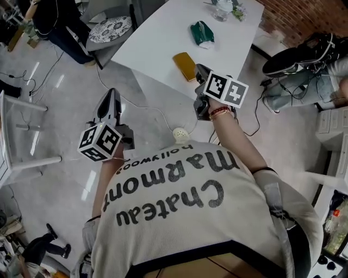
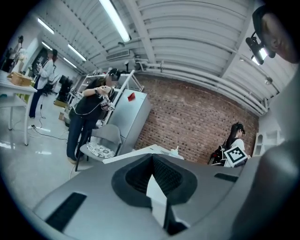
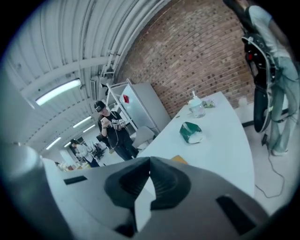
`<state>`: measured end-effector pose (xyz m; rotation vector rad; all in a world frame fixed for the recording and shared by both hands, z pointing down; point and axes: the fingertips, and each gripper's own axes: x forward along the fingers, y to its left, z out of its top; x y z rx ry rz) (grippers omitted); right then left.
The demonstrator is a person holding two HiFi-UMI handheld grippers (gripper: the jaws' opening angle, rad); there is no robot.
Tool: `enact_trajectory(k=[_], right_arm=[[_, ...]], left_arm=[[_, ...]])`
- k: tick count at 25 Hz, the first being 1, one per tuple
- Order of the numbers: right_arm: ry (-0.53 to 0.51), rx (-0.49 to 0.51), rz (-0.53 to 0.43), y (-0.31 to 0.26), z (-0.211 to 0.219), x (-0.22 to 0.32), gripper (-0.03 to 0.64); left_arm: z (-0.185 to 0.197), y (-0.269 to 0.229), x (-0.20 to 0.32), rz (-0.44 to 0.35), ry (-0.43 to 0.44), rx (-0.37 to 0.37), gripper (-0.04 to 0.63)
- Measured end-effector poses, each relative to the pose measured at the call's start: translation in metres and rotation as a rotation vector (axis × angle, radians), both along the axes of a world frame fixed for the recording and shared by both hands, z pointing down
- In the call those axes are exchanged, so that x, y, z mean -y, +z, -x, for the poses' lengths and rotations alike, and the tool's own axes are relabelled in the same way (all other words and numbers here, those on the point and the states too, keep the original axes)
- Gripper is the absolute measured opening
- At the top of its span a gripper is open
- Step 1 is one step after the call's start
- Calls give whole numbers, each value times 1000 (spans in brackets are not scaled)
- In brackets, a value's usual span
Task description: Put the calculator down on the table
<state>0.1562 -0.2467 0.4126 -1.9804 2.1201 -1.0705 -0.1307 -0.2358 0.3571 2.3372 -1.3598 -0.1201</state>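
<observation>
The calculator [image 1: 185,65], a flat mustard-yellow slab, lies on the white table [image 1: 163,32] near its front edge. My right gripper [image 1: 200,69] hovers just right of it, jaws shut and empty. In the right gripper view the shut gripper [image 3: 149,160] points over the table [image 3: 220,140], and an orange corner of the calculator [image 3: 178,159] peeks out beyond it. My left gripper [image 1: 110,93] hangs over the floor, left of the table, holding nothing. In the left gripper view this gripper [image 2: 152,156] is shut, tips meeting.
A green pouch [image 1: 202,32] and a clear cup [image 1: 223,8] sit farther back on the table. A chair with a patterned cushion [image 1: 110,28] stands at the table's left. Cables and a small round white thing [image 1: 180,133] lie on the floor. A seated person [image 1: 304,76] is at right.
</observation>
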Motion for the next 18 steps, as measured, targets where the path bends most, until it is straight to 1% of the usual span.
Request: enact_trajectory(k=[3, 6, 9, 13, 18], right_arm=[[-30, 85, -54, -21, 15, -17, 5], [-49, 167, -130, -41, 27, -33, 3], [-69, 206, -204, -62, 37, -48, 3], [-80, 171, -278, -87, 43, -64, 0], [-85, 49, -310, -98, 39, -73, 2]], left_arm=[[-5, -4, -13, 0, 33, -22, 2], [-12, -8, -25, -13, 72, -24, 2], [-17, -17, -37, -42, 106, -19, 2], [-21, -28, -47, -67, 129, -8, 2], [-32, -36, -50, -87, 142, -11, 2]])
